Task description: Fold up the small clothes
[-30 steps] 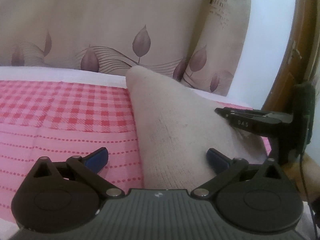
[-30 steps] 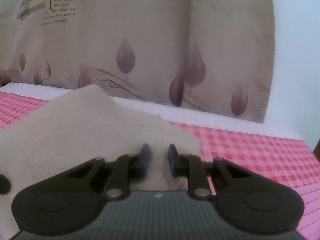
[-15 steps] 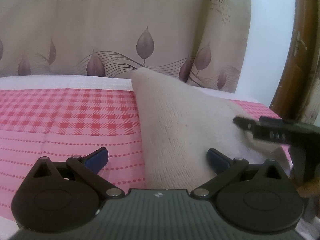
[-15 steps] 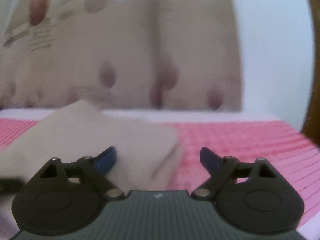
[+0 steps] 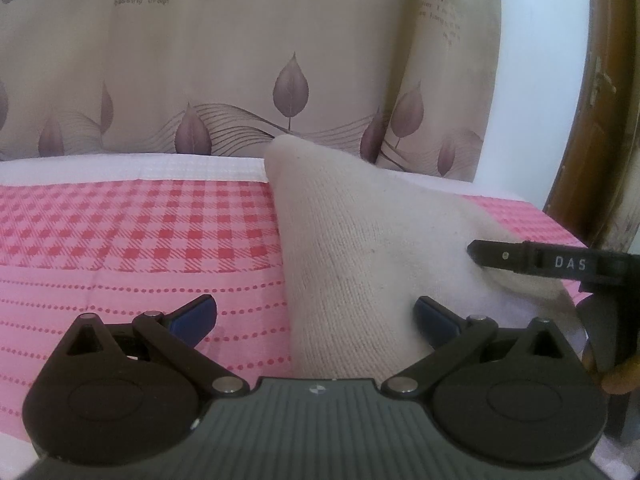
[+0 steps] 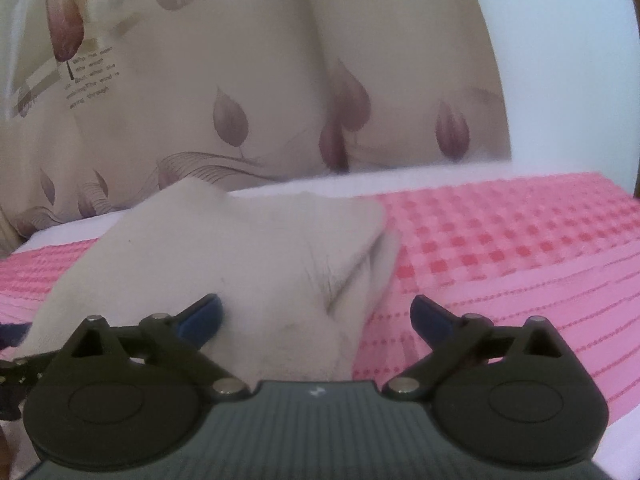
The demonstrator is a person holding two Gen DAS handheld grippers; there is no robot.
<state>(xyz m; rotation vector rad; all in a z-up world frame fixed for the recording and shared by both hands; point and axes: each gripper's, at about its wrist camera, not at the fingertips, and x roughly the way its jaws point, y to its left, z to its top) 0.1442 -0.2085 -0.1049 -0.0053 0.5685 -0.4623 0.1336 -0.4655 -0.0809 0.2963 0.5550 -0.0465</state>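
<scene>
Cream knit garment [image 5: 360, 240], folded flat, layered edge at right, lying on pink checked bedcover [image 5: 120, 240]

cloth's [image 6: 224, 256] near end hidden behind claw [image 6: 316, 320]

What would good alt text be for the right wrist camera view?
A folded cream knit garment lies on a pink checked bedcover, partly between the blue-tipped fingers of the right gripper, whose jaws have just been opening and stand wide, pressing nothing. A beige leaf-print curtain hangs behind.
</scene>
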